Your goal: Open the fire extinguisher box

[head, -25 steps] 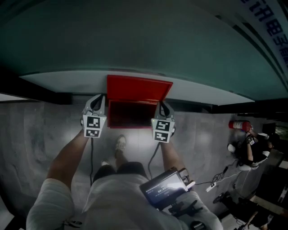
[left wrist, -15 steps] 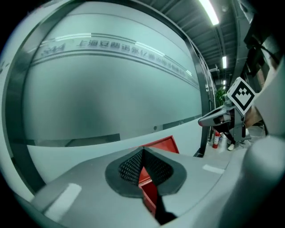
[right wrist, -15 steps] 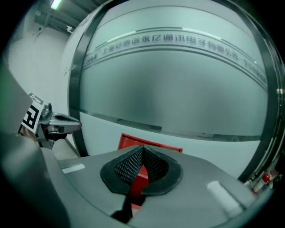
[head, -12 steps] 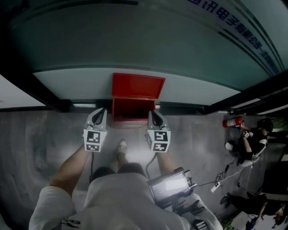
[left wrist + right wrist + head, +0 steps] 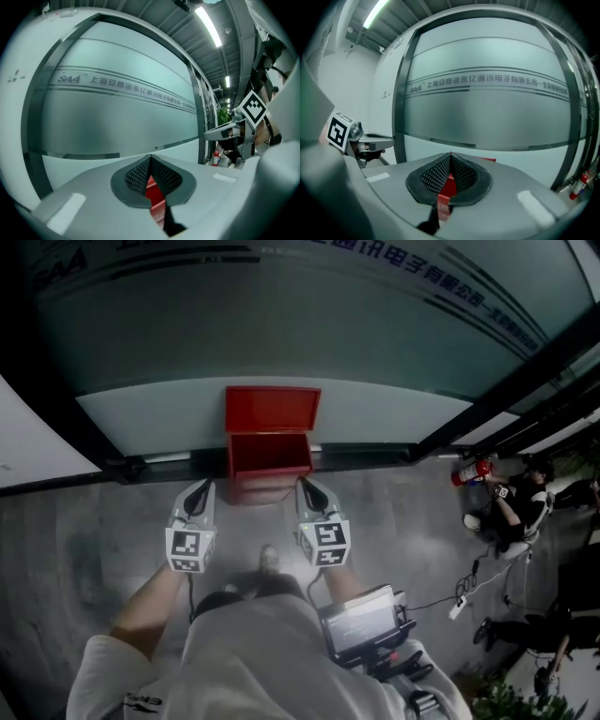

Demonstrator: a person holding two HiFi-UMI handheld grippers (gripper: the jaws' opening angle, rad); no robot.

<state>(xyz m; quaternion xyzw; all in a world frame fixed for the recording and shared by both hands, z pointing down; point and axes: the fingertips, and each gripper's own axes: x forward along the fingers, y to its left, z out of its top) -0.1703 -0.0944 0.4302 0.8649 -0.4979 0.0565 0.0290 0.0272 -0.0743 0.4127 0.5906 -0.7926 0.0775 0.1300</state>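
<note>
The red fire extinguisher box (image 5: 269,441) stands on the floor against the frosted glass wall, its lid (image 5: 272,409) swung up and leaning back, the inside showing. My left gripper (image 5: 196,498) hangs shut a little in front of the box's left corner, holding nothing. My right gripper (image 5: 309,493) is shut too, just off the box's right front corner, empty. In the left gripper view the box (image 5: 153,193) shows as a red sliver between the closed pads. In the right gripper view the box (image 5: 448,183) peeks through the same way.
A frosted glass wall (image 5: 281,324) with dark frames rises behind the box. At the right a seated person (image 5: 506,507) is beside a red extinguisher (image 5: 472,471) and cables (image 5: 459,601) on the floor. A tablet (image 5: 361,620) hangs at my waist. Grey floor (image 5: 84,540) spreads to the left.
Both grippers have drawn back from the sides of the open box toward my body. The view has pulled away, so the box looks smaller and farther.
</note>
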